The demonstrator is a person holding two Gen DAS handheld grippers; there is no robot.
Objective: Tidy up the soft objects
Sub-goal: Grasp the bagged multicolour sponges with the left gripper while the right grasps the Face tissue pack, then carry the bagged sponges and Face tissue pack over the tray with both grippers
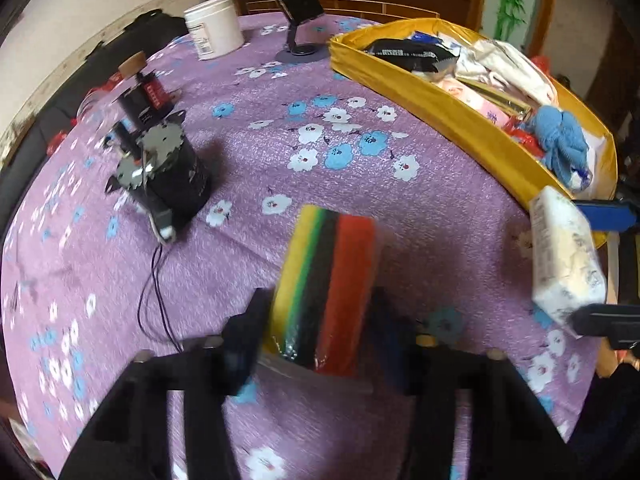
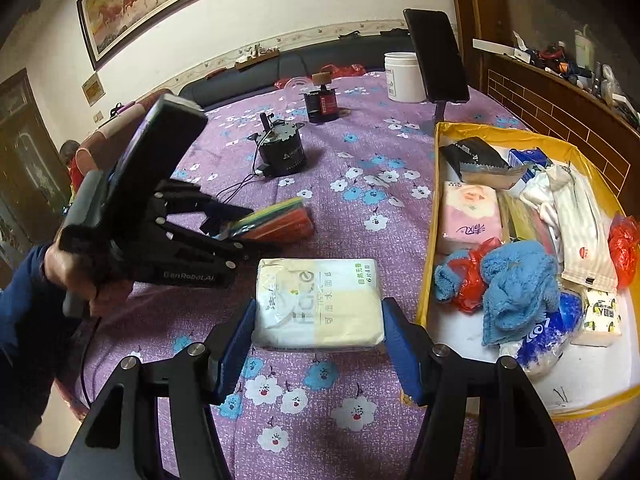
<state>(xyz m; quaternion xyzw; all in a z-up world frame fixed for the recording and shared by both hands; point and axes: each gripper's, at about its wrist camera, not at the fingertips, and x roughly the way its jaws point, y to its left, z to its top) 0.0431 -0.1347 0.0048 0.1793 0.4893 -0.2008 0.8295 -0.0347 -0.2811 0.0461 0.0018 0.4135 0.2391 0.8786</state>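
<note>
Purple floral cloth covered the table point(image 2: 320, 420) where the left claw point(image 1: 320, 320) gripped a sponge stack point(image 1: 328, 280) and the right claw point(image 2: 318, 320) clamped a tissue pack point(image 2: 318, 304), either liable to snag the yellow box point(image 2: 426, 272) wall in my judgement.

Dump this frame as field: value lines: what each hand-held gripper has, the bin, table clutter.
left hand-held gripper: shut on sponge stack, multicoloured, on edge
right hand-held gripper: shut on tissue pack, white and cream
bin: yellow box, right of both, open top
bin contents: blue cloth, pink tissue pack, other soft items
table clutter: black motor, white tub, phone stand
surface: purple floral tablecloth
</note>
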